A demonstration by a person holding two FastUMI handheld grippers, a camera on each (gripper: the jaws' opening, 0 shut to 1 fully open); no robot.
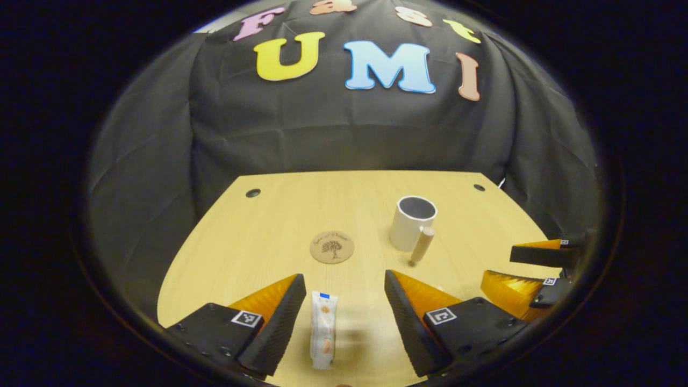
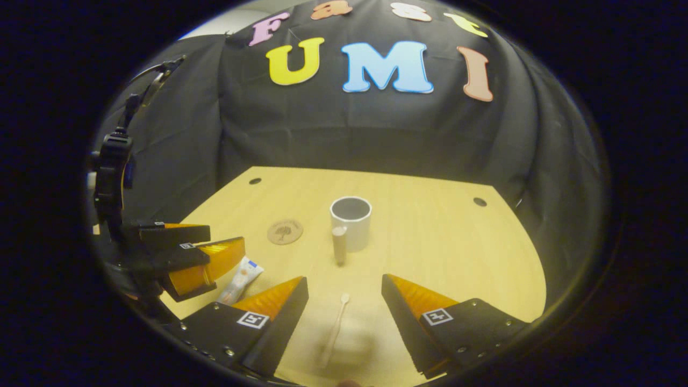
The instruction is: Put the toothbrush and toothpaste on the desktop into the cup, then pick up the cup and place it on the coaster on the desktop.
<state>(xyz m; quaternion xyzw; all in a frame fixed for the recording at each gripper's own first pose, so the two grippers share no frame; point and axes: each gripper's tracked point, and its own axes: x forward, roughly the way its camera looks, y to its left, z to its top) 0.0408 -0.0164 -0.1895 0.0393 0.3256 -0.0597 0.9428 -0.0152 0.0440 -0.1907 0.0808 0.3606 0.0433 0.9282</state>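
Toothpaste [image 1: 324, 329] is seen lying flat on the desk [image 1: 269, 226], its long axis pointing toward the cup [image 1: 413, 223], framed between the wide-open, empty left gripper [image 1: 338, 301]. Toothbrush [image 2: 334, 328] lies nearer than the cup, head toward it, between the spread, empty right gripper [image 2: 344, 301]. The coaster [image 1: 332, 246] is spotted left of the cup.

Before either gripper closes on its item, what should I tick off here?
1. Left gripper open, toothpaste lying between its fingers: ok.
2. Right gripper open, toothbrush lying between its fingers: ok.
3. Cup upright, mouth open: ok.
4. Cup empty: cannot tell.
5. Coaster bare, beside cup: ok.
6. Either item gripped: not ok, both flat on the desk.
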